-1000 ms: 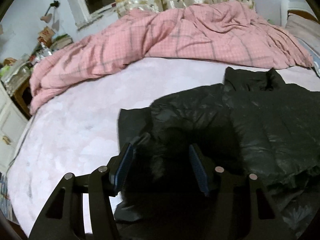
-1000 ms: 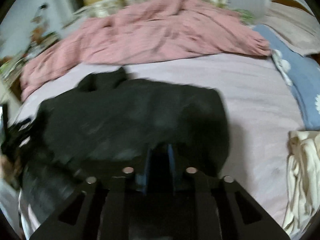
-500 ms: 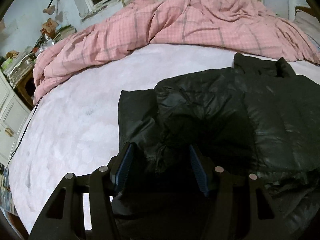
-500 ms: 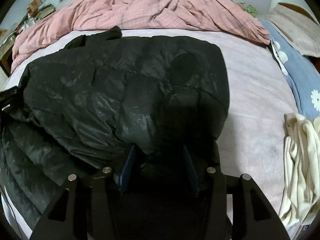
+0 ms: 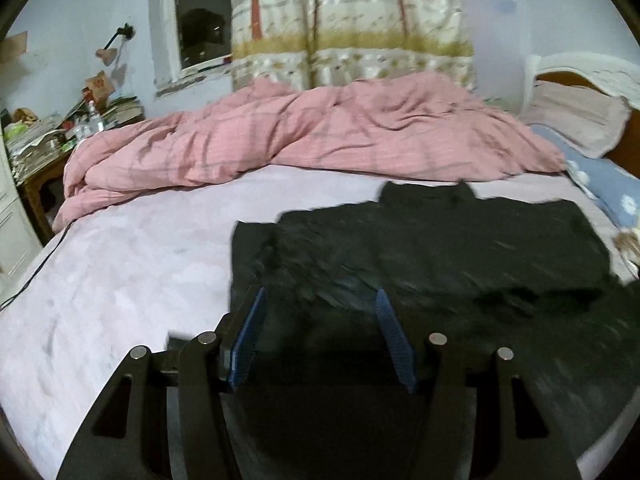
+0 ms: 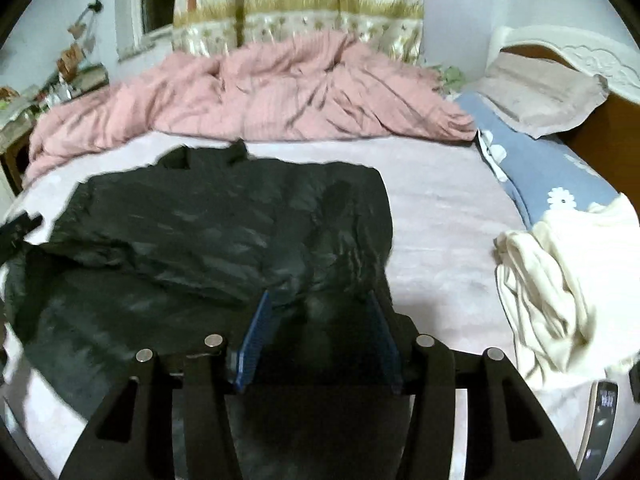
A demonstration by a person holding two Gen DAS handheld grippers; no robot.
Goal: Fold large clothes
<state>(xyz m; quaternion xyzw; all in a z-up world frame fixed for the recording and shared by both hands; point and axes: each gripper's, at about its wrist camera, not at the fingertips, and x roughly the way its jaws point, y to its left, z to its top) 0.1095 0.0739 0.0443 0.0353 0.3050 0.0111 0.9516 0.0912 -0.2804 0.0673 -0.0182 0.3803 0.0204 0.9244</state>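
Black puffer jacket (image 5: pixel 460 248) spread flat over the middle of the bed (image 5: pixel 120 272), collar toward the rumpled pink duvet (image 5: pixel 320 136) heaped along the far side, near edge folded over onto itself in a thick dark layer. Seen from the right wrist too, same jacket (image 6: pixel 224 216) covering the pale lilac sheet from the left border to about the centre, surface shiny and creased, somewhat blurred. Left gripper (image 5: pixel 320 312) poised over the jacket's near left part, blue-padded fingers (image 5: pixel 250 336) standing well apart, roughly half spread, dark fabric visible in the gap below but not pinched by either pad. Right gripper (image 6: pixel 318 312) over the jacket's near right corner, jaws opening, about half spread, blue pads clear of the cloth, nothing clamped between them though the jacket lies beneath. Heap of cream clothing (image 6: pixel 560 280) on the sheet to the right, well apart from the jacket. Blue flowered pillow (image 6: pixel 552 176) and a beige pillow (image 6: pixel 544 92) against the wooden headboard at right. Patterned curtain (image 5: pixel 352 20) and a dark window (image 5: pixel 200 20) on the far wall; cluttered bedside stand (image 5: pixel 48 140) at far left.
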